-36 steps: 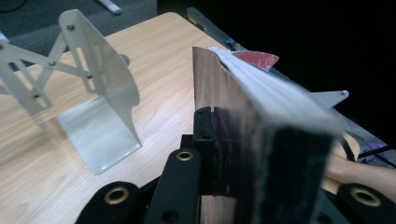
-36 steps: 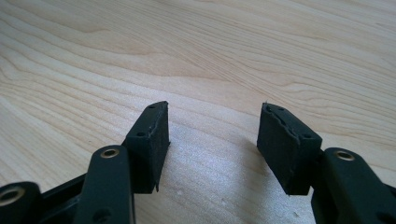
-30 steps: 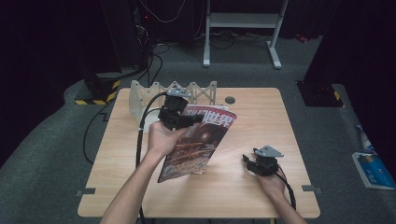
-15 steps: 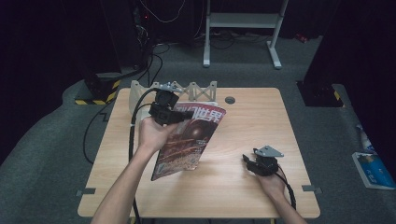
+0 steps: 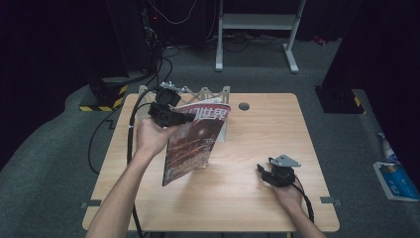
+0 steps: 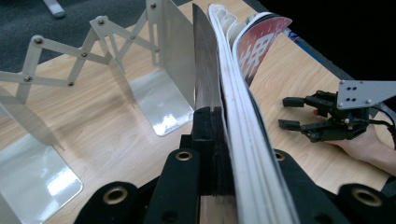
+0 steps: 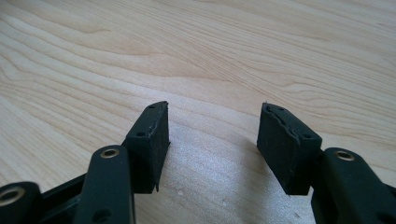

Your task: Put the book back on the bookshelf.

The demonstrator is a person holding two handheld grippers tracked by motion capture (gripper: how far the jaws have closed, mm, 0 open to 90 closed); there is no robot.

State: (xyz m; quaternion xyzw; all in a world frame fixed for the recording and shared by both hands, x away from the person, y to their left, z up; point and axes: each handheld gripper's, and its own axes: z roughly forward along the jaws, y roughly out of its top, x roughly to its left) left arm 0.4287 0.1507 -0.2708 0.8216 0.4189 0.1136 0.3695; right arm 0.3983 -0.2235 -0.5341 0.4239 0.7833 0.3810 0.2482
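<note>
Fingers of the left gripper [image 5: 171, 115] are clamped on the top edge of a glossy magazine with a dark red cover and white characters [image 5: 194, 140]. From the high view, the magazine hangs tilted above the light wooden counter [image 5: 257, 198], just in front of a pale metal expanding book rack [image 5: 210, 94] at the far edge. The right gripper [image 5: 267, 174] rests on the counter near the right front, well apart from the magazine.

Seen along the left gripper [image 6: 219, 140], its black fingers [image 6: 208, 126] press the magazine [image 6: 229, 93] edge-on, pages fanning at the top; the rack's plates [image 6: 163, 88] stand just beside it, and the right gripper [image 6: 296, 112] lies farther off.

Right gripper view: the fingers [image 7: 152, 140] stand apart over bare counter [image 7: 210, 46], nothing between them.
</note>
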